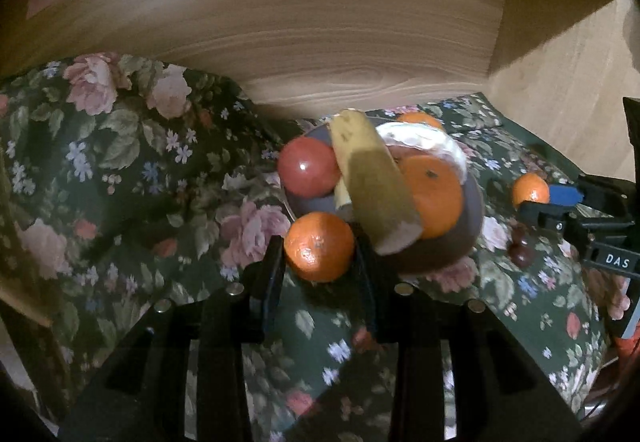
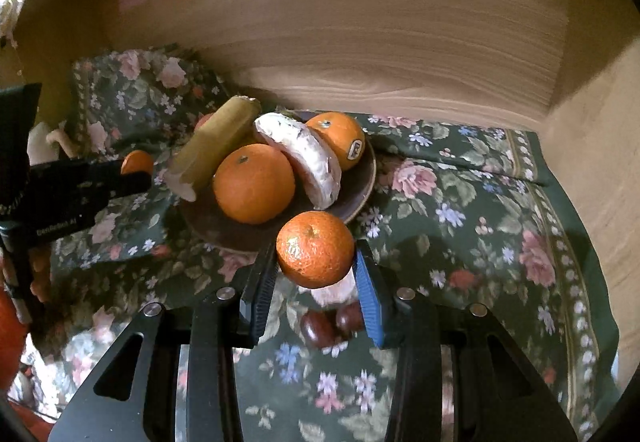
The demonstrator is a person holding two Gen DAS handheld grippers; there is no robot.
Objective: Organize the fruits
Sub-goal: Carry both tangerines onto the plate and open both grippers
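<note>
A dark plate (image 1: 474,210) (image 2: 360,186) on the floral cloth holds a banana (image 1: 376,178) (image 2: 216,142), a large orange (image 1: 438,194) (image 2: 254,184), a white wedge (image 1: 424,140) (image 2: 304,158), a red fruit (image 1: 308,166) and a stickered orange (image 2: 340,140). My left gripper (image 1: 318,254) is shut on a mandarin (image 1: 319,246) just in front of the plate. My right gripper (image 2: 316,266) is shut on another mandarin (image 2: 315,249) at the plate's near rim; it also shows in the left wrist view (image 1: 531,191).
Dark red grapes (image 2: 328,322) (image 1: 520,248) lie on the cloth under the right gripper. A wooden wall (image 1: 320,42) stands close behind the plate, with a side wall (image 2: 600,162) at the right. The floral cloth (image 1: 120,162) is bunched up at the left.
</note>
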